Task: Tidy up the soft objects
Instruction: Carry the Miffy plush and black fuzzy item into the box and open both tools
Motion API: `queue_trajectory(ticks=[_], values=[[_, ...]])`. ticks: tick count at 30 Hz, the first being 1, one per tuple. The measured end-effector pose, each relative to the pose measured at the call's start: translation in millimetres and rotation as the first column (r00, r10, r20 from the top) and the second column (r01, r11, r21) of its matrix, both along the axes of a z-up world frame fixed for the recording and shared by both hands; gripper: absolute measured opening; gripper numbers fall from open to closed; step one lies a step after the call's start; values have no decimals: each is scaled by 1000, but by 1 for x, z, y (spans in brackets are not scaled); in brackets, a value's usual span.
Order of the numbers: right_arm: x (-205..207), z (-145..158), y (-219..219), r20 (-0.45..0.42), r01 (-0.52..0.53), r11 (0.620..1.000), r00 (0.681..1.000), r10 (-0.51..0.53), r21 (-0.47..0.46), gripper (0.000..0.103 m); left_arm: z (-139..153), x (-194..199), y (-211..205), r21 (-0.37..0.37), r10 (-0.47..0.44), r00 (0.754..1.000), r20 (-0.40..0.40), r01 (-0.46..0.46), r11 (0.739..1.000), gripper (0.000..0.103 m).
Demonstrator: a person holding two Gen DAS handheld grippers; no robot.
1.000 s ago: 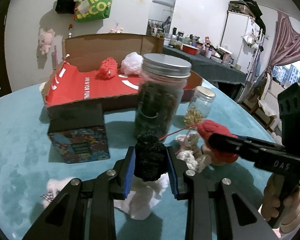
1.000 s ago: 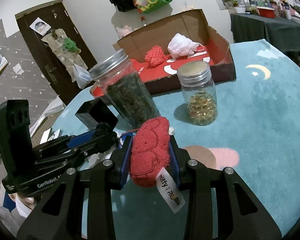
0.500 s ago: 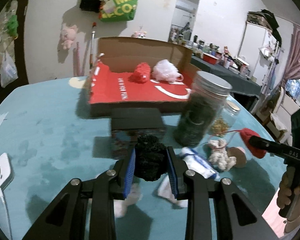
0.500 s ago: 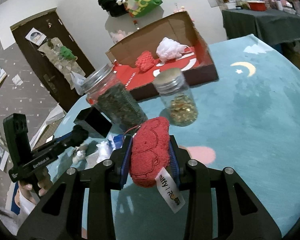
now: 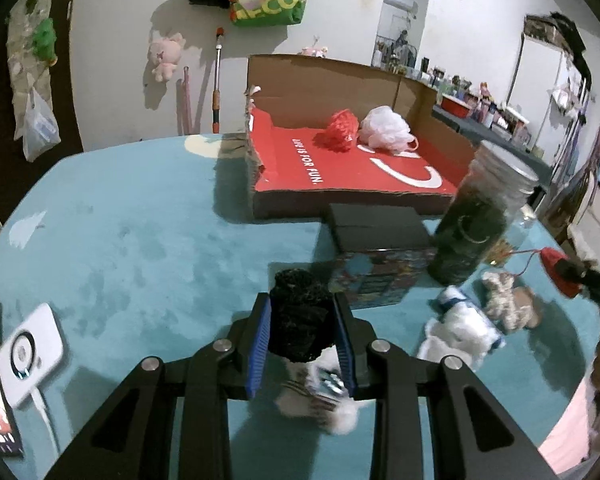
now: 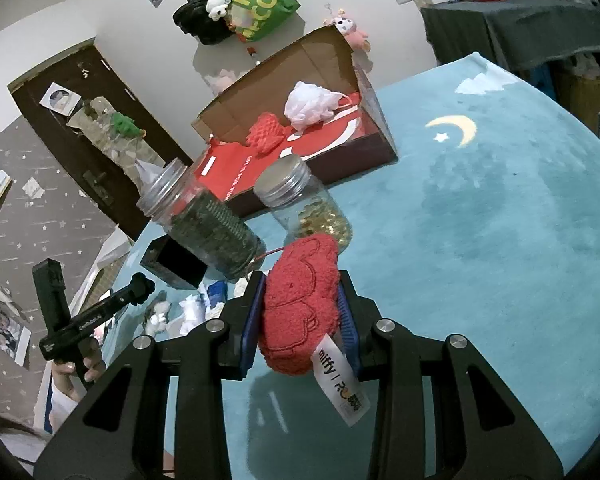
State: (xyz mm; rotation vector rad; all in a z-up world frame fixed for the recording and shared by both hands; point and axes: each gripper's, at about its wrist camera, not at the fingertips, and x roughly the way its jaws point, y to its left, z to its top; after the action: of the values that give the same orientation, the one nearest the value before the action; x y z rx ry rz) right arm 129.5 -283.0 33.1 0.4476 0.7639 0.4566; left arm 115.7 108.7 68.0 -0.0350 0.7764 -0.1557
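Black knit ball [image 5: 302, 322] and red plush [image 6: 302, 312] each sit clamped in a hand-held gripper.

Dim indoor light fell from overhead, casting soft shadows on the table [image 5: 132, 240]; fisheye bending darkened the corners, and nearby soft toys [image 5: 460, 328] were motion-blurred

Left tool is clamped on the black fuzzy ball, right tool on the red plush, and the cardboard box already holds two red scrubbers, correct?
One detail is off. In the left wrist view the cardboard box holds one red scrubber and one white pouf. The left tool does clamp the black fuzzy ball, and the right tool the red plush.
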Motion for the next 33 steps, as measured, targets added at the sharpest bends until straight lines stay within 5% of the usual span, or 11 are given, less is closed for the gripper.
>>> queue_trajectory(ticks=[10,21,33], values=[[26,5,-8,-13,-64,984,998,63,-165,33,-5,35,16,17,-120,992,-33,121,993,32],[63,12,1,-15,-151,917,988,157,-370,33,-4,64,8,76,-215,975,-51,219,973,32],[94,30,14,0,-218,870,970,243,-442,33,20,93,3,119,-288,955,-65,294,948,32]])
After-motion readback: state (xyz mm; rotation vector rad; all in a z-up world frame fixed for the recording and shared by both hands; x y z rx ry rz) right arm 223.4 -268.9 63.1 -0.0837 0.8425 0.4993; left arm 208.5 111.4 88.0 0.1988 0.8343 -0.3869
